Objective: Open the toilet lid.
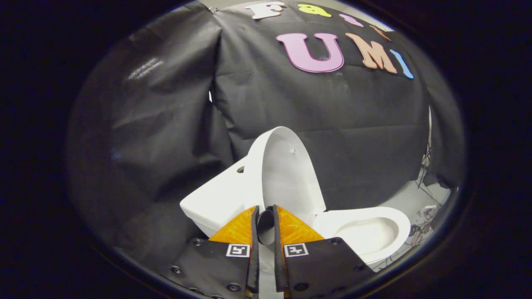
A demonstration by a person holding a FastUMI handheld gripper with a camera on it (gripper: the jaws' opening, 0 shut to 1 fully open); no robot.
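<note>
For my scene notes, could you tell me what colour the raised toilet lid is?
The toilet lid is plain white, seen in the gripper view.

White toilet lid [286, 170], white bowl [370, 232], black cloth wall [166, 137].

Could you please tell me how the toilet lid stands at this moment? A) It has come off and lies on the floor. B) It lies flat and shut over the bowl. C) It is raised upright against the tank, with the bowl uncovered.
C: the toilet lid stands upright beside the tank, the bowl lies uncovered, and the claw sits nearly shut just before the lid's lower edge.
</note>
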